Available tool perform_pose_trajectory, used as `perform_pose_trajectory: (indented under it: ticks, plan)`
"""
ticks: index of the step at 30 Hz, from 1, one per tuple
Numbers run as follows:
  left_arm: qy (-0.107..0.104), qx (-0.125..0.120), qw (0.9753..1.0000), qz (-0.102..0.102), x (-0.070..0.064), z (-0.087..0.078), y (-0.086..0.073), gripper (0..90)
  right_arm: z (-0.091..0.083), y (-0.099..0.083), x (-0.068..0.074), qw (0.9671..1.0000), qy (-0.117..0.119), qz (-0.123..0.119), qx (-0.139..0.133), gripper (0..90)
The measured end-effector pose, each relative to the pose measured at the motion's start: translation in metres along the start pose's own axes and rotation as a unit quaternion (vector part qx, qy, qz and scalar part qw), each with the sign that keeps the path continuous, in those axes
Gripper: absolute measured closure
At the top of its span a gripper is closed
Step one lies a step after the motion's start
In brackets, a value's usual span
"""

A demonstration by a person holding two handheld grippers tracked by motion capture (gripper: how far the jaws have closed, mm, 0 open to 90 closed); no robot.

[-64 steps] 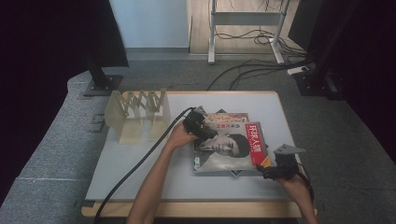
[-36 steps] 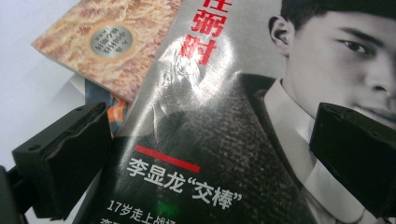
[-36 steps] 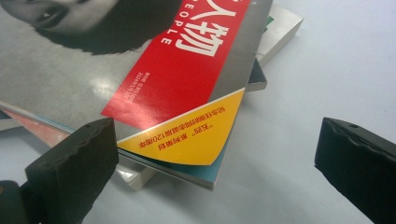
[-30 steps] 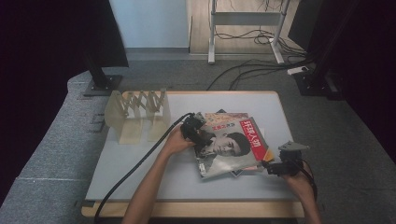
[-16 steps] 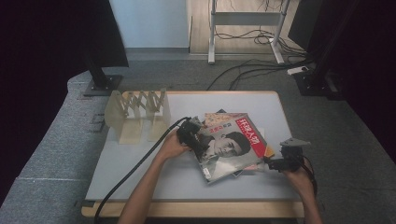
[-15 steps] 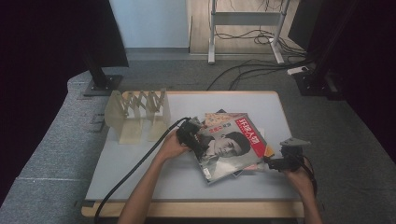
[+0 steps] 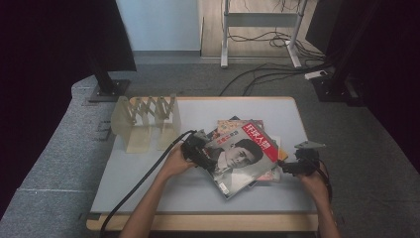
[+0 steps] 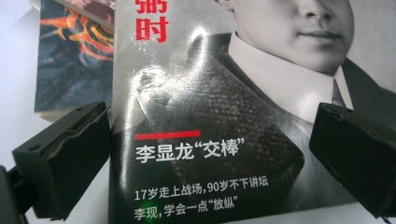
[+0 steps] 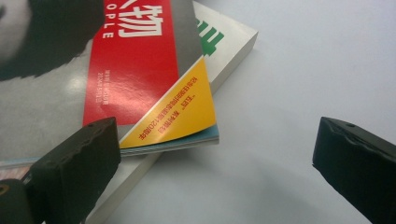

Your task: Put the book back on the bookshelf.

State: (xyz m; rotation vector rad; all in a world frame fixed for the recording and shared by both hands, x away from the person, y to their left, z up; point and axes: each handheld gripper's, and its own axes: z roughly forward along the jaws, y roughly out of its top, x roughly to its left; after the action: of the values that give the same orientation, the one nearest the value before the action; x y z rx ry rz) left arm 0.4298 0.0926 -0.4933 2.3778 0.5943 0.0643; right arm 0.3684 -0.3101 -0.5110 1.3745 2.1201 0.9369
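Observation:
A magazine (image 7: 242, 156) with a grey portrait cover and a red title strip lies askew on top of a small stack of books in the middle of the table. My left gripper (image 7: 199, 150) is at its left edge, open, with the jaws spread wide over the cover (image 8: 210, 93). My right gripper (image 7: 292, 167) is at the stack's right side, open. In the right gripper view its left jaw sits just beside the magazine's yellow corner (image 9: 180, 112). Under the magazine lie a white book (image 9: 229, 42) and a dark cover with orange flames (image 8: 70, 60).
A pale folding rack (image 7: 146, 121) stands at the table's back left. The light table top (image 7: 148, 188) is bare to the left and front of the stack. Black stands and cables are on the floor beyond the table.
The top magazine has swung counter-clockwise on the stack, its near corner now pointing to the table's front. The left gripper shifted with it; the right gripper moved slightly right.

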Motion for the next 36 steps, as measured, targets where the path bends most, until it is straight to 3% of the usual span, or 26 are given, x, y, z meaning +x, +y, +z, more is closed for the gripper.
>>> perform_pose_trajectory:
  ticks: [5, 17, 23, 31, 36]
  plan:
    - [-0.008, -0.008, 0.9999, -0.007, -0.003, -0.004, -0.008, 0.0, 0.005, 0.005, -0.002, 1.0, -0.005, 0.007, 0.001, 0.8]
    - [-0.018, -0.018, 0.9997, -0.001, -0.017, -0.012, -0.026, 0.0, 0.019, 0.017, -0.005, 0.9996, -0.018, 0.022, -0.001, 2.5]
    - [-0.007, -0.015, 0.9998, 0.013, -0.026, -0.013, -0.033, 0.0, 0.021, 0.023, -0.004, 0.9995, -0.024, 0.018, -0.003, 3.7]
    - [0.013, -0.03, 0.9992, 0.023, -0.033, -0.018, -0.046, 8.8, 0.017, 0.024, 0.003, 0.9999, -0.014, 0.007, -0.003, 3.8]
    - [0.015, -0.04, 0.9989, 0.019, -0.032, -0.025, -0.056, 17.1, 0.017, 0.023, 0.004, 0.9999, -0.01, 0.006, -0.003, 3.8]
